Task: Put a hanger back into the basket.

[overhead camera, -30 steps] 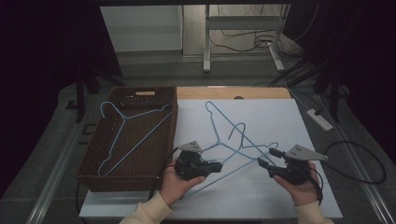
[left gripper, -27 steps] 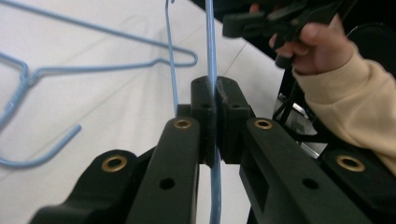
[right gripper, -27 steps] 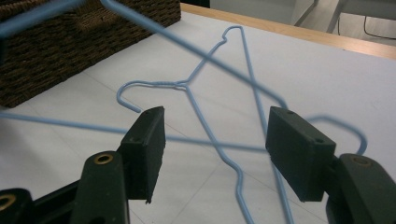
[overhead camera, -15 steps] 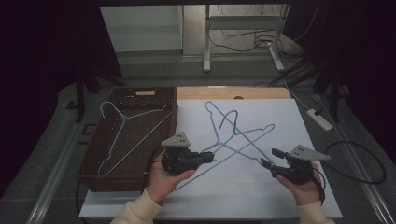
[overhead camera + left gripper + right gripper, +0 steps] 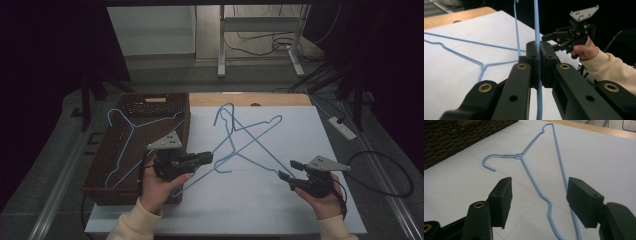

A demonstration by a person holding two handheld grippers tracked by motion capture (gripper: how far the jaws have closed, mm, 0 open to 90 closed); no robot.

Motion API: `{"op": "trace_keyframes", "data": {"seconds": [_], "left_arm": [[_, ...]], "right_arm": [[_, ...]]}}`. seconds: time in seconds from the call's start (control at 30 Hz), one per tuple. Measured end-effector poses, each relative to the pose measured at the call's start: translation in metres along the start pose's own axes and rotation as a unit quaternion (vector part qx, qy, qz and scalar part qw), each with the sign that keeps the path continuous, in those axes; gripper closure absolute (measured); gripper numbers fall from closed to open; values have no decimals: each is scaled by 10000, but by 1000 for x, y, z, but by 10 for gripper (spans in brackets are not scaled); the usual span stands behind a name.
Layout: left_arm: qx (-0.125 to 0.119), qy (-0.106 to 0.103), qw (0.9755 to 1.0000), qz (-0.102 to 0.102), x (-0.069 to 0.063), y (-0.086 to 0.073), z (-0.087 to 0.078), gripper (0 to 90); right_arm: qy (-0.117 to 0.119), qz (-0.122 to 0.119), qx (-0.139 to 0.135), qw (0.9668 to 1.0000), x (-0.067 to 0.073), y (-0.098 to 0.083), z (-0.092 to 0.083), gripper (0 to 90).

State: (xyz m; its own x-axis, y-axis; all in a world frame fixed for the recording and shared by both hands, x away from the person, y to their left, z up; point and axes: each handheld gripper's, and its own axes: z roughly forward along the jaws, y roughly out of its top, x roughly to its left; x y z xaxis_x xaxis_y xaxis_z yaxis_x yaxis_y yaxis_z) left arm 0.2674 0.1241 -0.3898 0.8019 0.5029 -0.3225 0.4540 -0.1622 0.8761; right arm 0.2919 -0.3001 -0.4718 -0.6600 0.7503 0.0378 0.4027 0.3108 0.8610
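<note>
So the white surface [image 5: 280, 200] took up most of the scene, with a dark wicker basket [image 5: 102, 182] along its left edge. Inside the basket lay one blue wire hanger [image 5: 131, 126], its hook toward the far left corner and one shoulder riding up over the right rim.

Out on the sheet were two more. The lifted hanger [image 5: 537, 30] was pinched in the left gripper [image 5: 200, 159], jaws closed tight on its thin wire, one end raised off the sheet near the basket's right wall. The flat hanger [image 5: 534, 173] lay beneath it, crossing it in the middle of the sheet, hook curling toward the basket.

The right gripper [image 5: 539, 201] sat low at the near right, jaws spread wide and empty, straddling the flat hanger's near corner without touching it.

My read: these were light, springy and slick, likely to pivot or swing when held at one point. A grip on a straight run close to the twisted neck looked the steadiest, and the crossed wires could snag as one came up.
</note>
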Motion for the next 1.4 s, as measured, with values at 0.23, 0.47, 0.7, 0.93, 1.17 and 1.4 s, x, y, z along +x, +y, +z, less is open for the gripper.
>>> {"op": "trace_keyframes", "data": {"seconds": [0.23,0.47,0.7,0.93,1.17,1.4], "left_arm": [[-196,278,9994,64,6,4,-24,865],[-329,486,9983,-23,17,4,-44,865],[-479,645,9967,-101,27,4,-63,865],[-571,910,9940,-189,38,1,-83,865],[-659,1178,9903,-321,51,-3,-105,866],[-662,1431,9865,-432,64,-9,-119,866]], "right_arm": [[-10,10,16,10000,-1,0,0,377],[-24,16,42,10000,0,-1,1,376],[-37,38,59,10000,-1,-1,1,375],[-76,55,92,9999,-2,-2,2,371],[-73,45,83,9999,-2,-2,2,368],[-89,15,94,9999,-2,-2,3,360]]}}
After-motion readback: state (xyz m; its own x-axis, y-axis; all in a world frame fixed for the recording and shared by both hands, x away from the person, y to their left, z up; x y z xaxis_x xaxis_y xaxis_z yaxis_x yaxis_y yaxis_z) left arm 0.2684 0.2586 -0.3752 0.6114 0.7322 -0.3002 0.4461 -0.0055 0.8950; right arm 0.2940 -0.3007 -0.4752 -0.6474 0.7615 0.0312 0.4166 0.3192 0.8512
